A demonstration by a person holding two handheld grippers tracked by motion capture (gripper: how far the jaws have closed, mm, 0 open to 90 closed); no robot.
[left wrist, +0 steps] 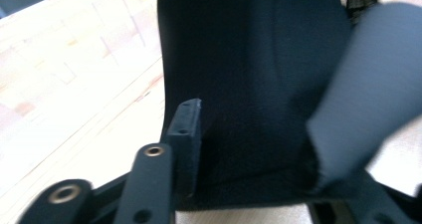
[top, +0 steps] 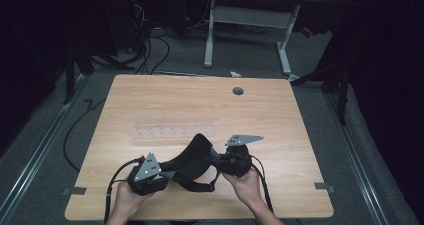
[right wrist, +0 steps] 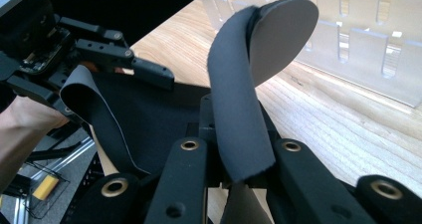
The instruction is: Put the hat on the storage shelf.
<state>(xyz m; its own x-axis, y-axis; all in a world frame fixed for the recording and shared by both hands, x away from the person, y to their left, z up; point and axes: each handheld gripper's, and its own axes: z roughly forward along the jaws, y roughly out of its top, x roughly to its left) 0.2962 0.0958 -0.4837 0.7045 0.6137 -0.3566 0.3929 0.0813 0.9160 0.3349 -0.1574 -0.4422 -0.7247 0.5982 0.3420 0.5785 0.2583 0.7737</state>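
While both hands hover low, right gripper (right wrist: pixel 234 176) pinches the black strap (right wrist: pixel 236 109); left gripper (top: pixel 150 177) seemingly clamps its other end.

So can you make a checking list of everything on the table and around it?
Surface: wooden table, round hole near far edge.
Job's things: black fabric brace with straps, held up between both tongs.
Clutter: clear plastic rack behind the brace.
Grippers: left tongs shut on brace edge; right tongs shut on a strap.
Cables: black leads trail from each gripper.
Surroundings: white desk legs, floor cables.
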